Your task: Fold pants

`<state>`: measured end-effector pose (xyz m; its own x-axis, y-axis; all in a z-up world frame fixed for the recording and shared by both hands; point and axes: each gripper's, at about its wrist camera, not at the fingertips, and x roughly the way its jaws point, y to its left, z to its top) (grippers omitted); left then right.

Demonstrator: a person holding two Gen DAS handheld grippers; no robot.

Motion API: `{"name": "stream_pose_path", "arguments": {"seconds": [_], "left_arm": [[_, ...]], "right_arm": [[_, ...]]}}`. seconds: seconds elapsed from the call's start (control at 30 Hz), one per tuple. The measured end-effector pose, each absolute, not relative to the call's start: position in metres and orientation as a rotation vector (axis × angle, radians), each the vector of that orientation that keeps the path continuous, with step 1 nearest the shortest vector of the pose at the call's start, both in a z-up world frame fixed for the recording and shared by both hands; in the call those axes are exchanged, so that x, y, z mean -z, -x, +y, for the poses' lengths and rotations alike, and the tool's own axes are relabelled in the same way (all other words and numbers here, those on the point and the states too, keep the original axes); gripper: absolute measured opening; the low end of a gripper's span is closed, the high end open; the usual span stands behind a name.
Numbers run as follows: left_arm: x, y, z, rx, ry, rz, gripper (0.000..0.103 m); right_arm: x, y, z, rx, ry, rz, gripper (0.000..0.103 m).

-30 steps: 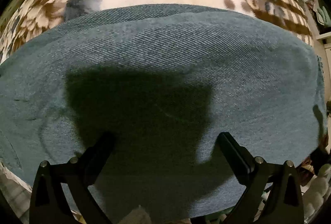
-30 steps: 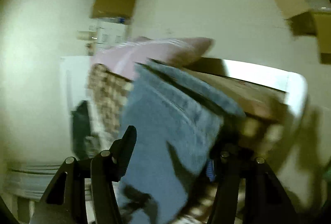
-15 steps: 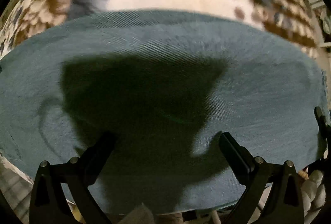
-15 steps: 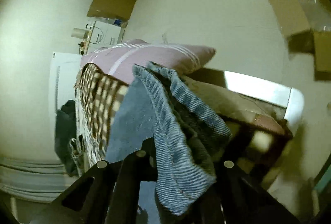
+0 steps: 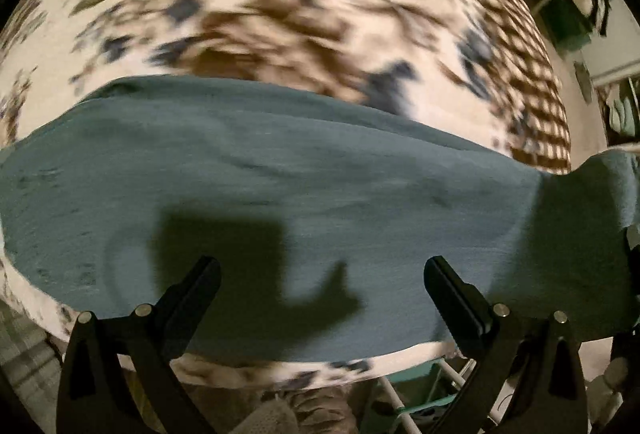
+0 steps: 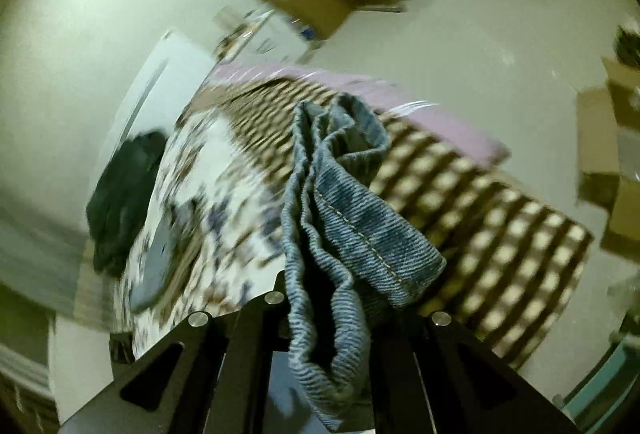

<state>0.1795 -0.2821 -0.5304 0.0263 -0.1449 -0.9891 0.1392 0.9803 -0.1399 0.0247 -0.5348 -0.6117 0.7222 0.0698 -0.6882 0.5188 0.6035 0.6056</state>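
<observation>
Moved: right gripper (image 6: 320, 298) has snapped together since before, pinching bunched pants (image 6: 344, 226).
Left gripper (image 5: 322, 274): spread wide above pants (image 5: 280, 173), holding nothing.

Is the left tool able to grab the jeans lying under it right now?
Probably yes. The left tool is open above the flat jeans, with nothing between them. The cloth lies smooth, though, so pinching it may be tricky.

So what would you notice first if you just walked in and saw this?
Probably the bunched blue jeans, clamped in the shut right gripper and lifted above the bed. Next, the brown-and-white patterned blanket with more denim spread flat across it. The left gripper hangs open over that denim, holding nothing.
</observation>
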Motion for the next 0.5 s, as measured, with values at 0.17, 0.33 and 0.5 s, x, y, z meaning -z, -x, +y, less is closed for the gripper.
{"name": "stream_pose_path", "arguments": {"seconds": [0.17,0.33,0.5], "left_arm": [[0.515,-0.224,-0.202,0.107,0.068,1.516,0.103],[0.522,-0.217,-0.117,0.005,0.101,1.514,0.103],[0.533,-0.214,-0.055,-0.08,0.148,1.514,0.103]], "right_arm": [[0.61,-0.063,-0.44,0.169,-0.768,0.837,0.007],[0.646,-0.087,-0.342,0.074,-0.675,0.968,0.007],[0.678,-0.102,-0.272,-0.009,-0.586,1.051,0.007]]}}
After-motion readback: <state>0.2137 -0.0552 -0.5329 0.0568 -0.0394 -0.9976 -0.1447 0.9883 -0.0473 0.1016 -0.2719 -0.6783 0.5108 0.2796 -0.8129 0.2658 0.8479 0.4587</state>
